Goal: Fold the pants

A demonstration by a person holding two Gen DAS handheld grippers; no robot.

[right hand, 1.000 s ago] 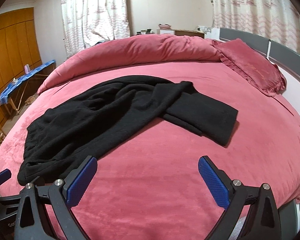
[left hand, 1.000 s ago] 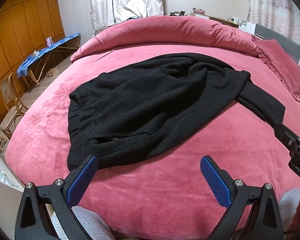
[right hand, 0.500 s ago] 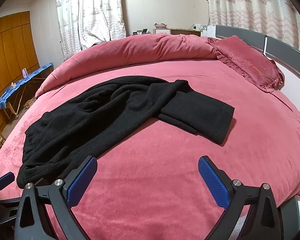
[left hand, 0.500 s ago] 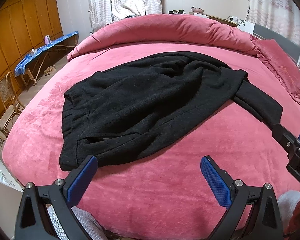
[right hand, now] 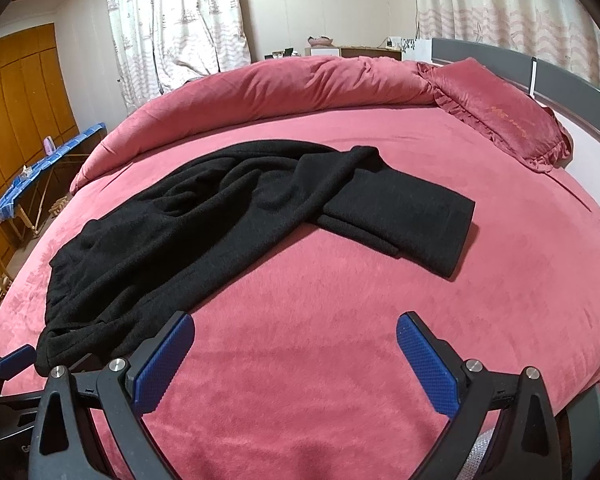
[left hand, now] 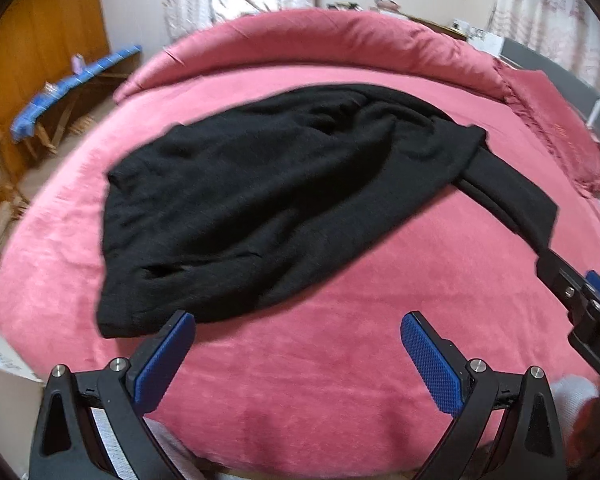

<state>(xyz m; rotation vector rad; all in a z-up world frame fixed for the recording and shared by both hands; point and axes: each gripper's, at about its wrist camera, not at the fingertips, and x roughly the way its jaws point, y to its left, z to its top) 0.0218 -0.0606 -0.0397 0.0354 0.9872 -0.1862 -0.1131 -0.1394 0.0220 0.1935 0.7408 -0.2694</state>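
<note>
Black knitted pants (left hand: 284, 196) lie crumpled on a pink bed (left hand: 320, 360), waistband at the left, leg ends at the right. In the right wrist view the pants (right hand: 228, 220) stretch from the lower left to the flat leg ends at the right. My left gripper (left hand: 298, 350) is open and empty, its blue pads just in front of the waistband corner. My right gripper (right hand: 294, 350) is open and empty above bare bedspread, in front of the pants. The right gripper also shows at the right edge of the left wrist view (left hand: 580, 300).
A rolled pink duvet (right hand: 292, 84) lies along the far side of the bed. A pink frilled pillow (right hand: 504, 116) rests against the grey headboard (right hand: 572, 76). An ironing board (right hand: 48, 164) and wooden chairs stand on the floor at the left, beside wooden wardrobes.
Both grippers have drawn back a little and risen, so the pants sit slightly farther off. The left view is now motion-blurred. Both grippers stay open.
</note>
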